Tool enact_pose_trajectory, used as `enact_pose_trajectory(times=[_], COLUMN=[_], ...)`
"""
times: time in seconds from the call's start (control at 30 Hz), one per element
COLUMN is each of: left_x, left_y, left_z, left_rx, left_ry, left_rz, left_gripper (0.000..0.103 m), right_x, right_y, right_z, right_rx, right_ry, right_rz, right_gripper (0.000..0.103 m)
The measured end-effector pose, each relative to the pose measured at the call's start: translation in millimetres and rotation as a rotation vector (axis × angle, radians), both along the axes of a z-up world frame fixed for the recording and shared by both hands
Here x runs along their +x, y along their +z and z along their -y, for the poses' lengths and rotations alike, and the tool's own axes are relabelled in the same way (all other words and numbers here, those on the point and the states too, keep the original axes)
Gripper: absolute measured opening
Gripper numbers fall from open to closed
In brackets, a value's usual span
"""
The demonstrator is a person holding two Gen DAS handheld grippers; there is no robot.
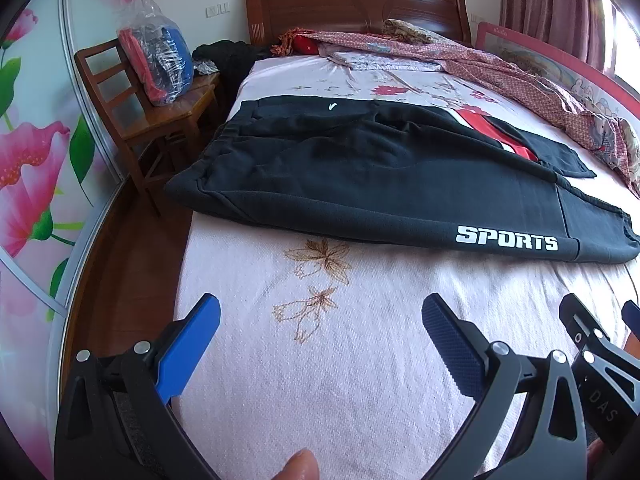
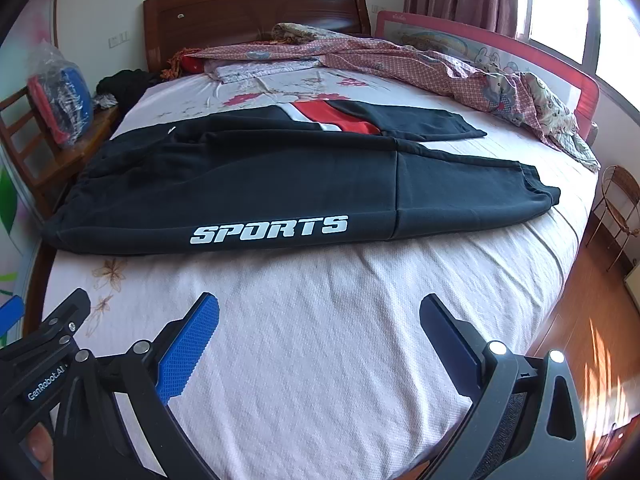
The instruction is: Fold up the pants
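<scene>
One pair of black pants (image 2: 256,184) on bed, both legs visible, one "SPORTS" print (image 2: 269,229) on near leg. One bed (image 2: 320,320), one wooden headboard (image 2: 256,12), one red-framed bed rail (image 2: 520,60). One wooden chair (image 1: 132,120) with one plastic bag (image 1: 158,60) on seat. One rumpled checked quilt (image 2: 420,64). Two grippers: left gripper (image 1: 320,322), right gripper (image 2: 319,320), each with two fingers spread apart. One wicker stand (image 2: 620,200) on floor at right.
</scene>
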State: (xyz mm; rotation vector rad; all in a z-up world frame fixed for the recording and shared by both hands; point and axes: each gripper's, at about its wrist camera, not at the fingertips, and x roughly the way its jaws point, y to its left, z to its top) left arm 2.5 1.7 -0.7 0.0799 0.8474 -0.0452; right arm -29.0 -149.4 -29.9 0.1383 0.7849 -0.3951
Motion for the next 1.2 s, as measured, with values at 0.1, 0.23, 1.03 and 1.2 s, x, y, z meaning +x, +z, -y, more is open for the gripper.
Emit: enact_pose_trajectory(times=[0.1, 0.23, 1.03, 1.2], left_x=[1, 1, 13, 21], left_y=[0, 0, -15, -20], left_z=[0, 0, -4, -8], left_rx=[0.001, 0.003, -0.003, -0.015], left_ry=[0.001, -0.001, 0.004, 0.012], left_rz=[-0.001, -0.001, -0.058, -0.080], left_gripper=[0.101, 0.101, 0.101, 0.101], right_x=[0, 1, 10, 16], right_y=[0, 0, -20, -27], right_z=[0, 0, 5, 6], right_rx=[0.001, 0.002, 0.019, 0.028], right_ry=[0.000, 0.002, -0.002, 0.005], right_rz=[-0.001, -0.001, -0.066, -0.090], right_gripper=[0.100, 0.100, 0.100, 0.100])
